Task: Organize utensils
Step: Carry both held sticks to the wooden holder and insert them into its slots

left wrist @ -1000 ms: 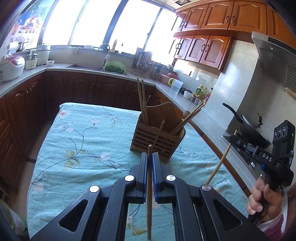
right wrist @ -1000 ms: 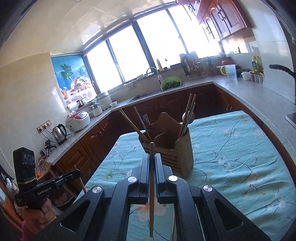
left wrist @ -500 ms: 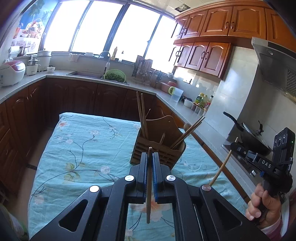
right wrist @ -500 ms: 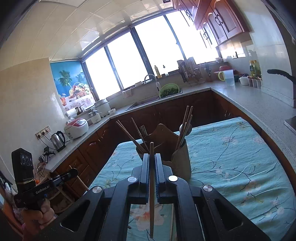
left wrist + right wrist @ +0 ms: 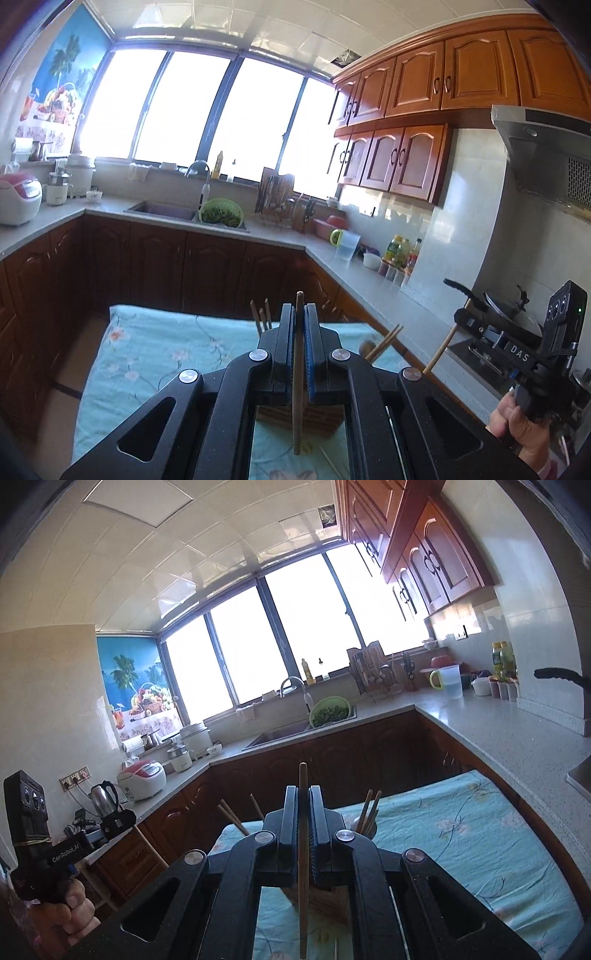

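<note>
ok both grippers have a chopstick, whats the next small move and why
Probably lower the left gripper so its chopstick drops tip-first into the holder. The jaws are shut on the stick, which stands about upright with its lower end hanging in front of the holder, not yet inside. The right gripper holds its chopstick the same way and could follow.

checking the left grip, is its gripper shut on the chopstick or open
Shut: the left gripper clamps the chopstick upright between both pads.
</note>
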Motion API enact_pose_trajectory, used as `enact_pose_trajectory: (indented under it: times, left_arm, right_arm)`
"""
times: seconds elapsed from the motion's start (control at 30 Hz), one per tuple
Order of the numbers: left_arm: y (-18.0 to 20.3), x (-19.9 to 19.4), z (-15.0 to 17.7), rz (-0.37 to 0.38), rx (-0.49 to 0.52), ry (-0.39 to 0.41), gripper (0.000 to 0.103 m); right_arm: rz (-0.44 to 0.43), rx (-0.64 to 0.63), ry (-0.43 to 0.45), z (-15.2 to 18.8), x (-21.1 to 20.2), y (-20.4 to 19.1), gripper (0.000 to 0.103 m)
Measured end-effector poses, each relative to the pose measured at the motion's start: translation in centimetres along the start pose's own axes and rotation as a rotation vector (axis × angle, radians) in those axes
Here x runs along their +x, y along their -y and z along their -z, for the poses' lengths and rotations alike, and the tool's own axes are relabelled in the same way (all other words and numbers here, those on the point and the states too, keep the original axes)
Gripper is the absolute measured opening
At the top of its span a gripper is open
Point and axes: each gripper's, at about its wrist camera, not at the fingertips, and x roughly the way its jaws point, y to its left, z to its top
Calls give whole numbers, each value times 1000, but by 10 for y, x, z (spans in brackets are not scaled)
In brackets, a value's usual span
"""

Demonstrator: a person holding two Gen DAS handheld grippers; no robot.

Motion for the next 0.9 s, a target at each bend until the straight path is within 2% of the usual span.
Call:
enact_pose_trajectory:
  times: [0.17,0.33,0.57,0.9]
  left_arm:
    - [9,30,-24,-12,23,82,3]
    - [6,75,-19,-36,10,95,3]
    - [4,136,17,-83,-8,51,3]
    - [-2,168,47,-113,-49,-21,3]
  right_arm:
    - [27,-28,77,-24,18,-5,5]
    - [58,-65,110,-28,40,-8,5]
    - [90,-73,99,0,60,2,5]
    - [122,-40,16,49,78,24,5]
